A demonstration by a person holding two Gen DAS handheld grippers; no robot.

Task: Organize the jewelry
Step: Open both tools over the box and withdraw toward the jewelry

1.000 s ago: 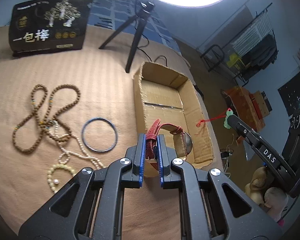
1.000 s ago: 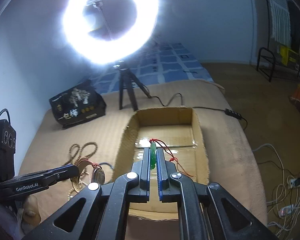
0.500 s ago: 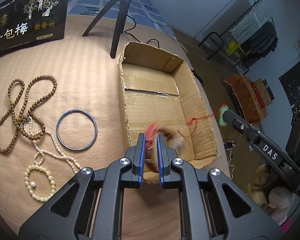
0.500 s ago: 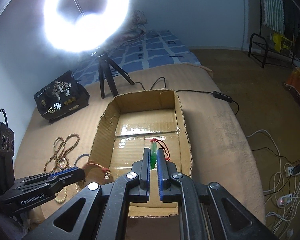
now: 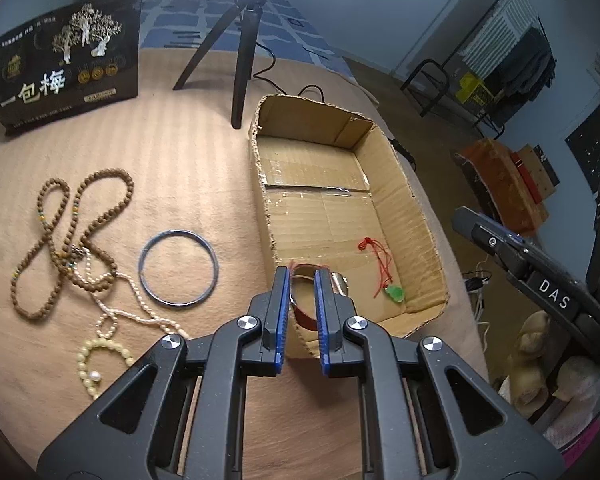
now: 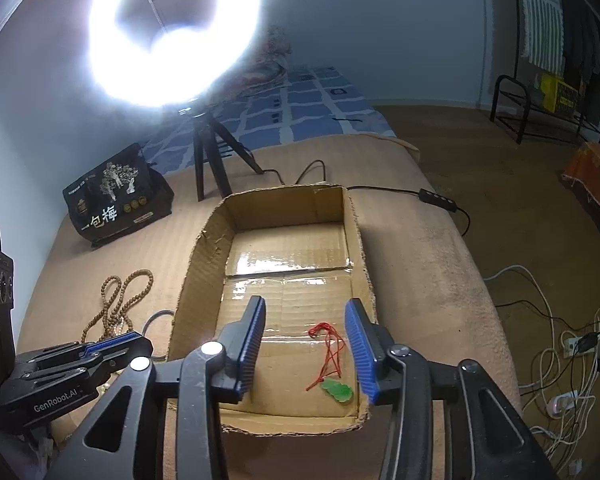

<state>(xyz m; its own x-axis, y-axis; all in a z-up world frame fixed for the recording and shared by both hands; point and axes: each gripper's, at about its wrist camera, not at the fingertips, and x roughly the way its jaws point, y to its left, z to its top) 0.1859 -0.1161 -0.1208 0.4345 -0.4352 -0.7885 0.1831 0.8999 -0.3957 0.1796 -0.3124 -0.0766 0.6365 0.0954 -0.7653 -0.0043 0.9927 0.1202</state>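
An open cardboard box (image 5: 384, 184) (image 6: 204, 264) lies on the tan bed cover. Inside it near the front lie a green pendant on a red cord (image 5: 395, 292) (image 6: 336, 390) and a red-strap watch (image 5: 320, 284). My left gripper (image 5: 302, 280) is open, its jaws a little apart over the box's near wall, the watch lying loose between and beyond them. My right gripper (image 6: 305, 320) is wide open above the pendant and holds nothing. Left of the box lie a brown bead necklace (image 5: 76, 236) (image 6: 120, 304), a blue bangle (image 5: 178, 266), a pearl strand (image 5: 140, 308) and a pale bead bracelet (image 5: 100, 364).
A black printed bag (image 5: 66, 64) (image 6: 118, 196) stands at the back left. A ring light on a tripod (image 5: 240, 56) (image 6: 204, 160) stands behind the box. A cable with a switch (image 6: 436, 200) runs off the bed's right side; beyond is floor with cords.
Both grippers have opened. The watch dropped from my left gripper into the box, and the green pendant dropped from my right gripper onto the box floor.
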